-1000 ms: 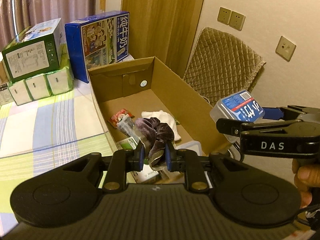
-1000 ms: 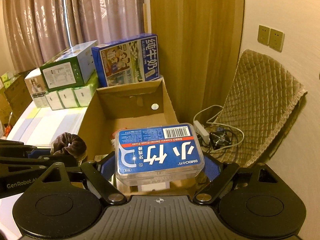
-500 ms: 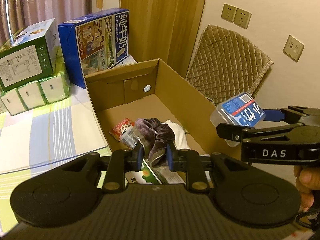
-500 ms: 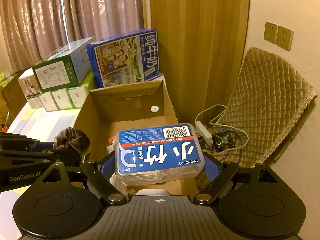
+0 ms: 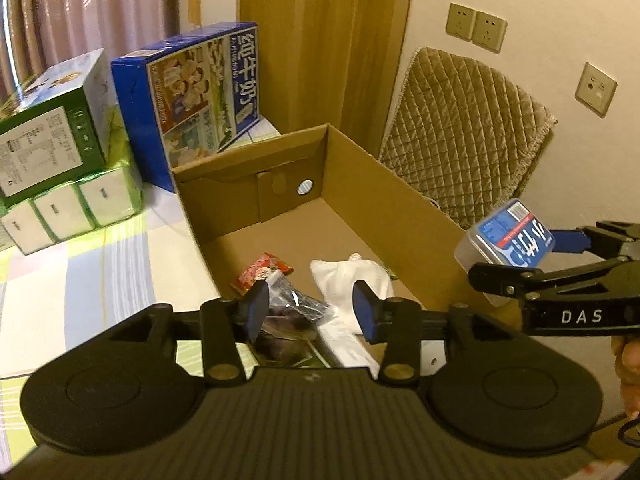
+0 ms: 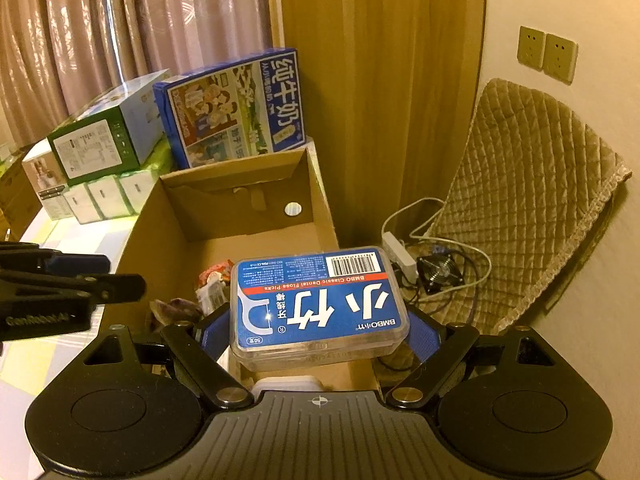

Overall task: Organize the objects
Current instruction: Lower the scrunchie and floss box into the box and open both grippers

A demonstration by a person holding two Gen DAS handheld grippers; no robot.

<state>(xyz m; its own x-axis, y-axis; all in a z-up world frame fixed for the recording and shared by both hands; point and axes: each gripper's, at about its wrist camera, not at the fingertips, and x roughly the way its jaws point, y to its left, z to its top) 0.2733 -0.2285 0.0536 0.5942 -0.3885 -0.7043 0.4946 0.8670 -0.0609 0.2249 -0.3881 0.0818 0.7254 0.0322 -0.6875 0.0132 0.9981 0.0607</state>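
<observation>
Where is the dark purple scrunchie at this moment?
The scrunchie lies in the cardboard box, near end, below the open left gripper, beside the white cloth.

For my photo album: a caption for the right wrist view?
Right gripper holds a floss-pick box above the carton.

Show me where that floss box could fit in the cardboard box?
The far half of the cardboard box floor is bare, between the back wall with the round hole and the red snack packet. The near end is crowded: white cloth, scrunchie, wrappers.
</observation>
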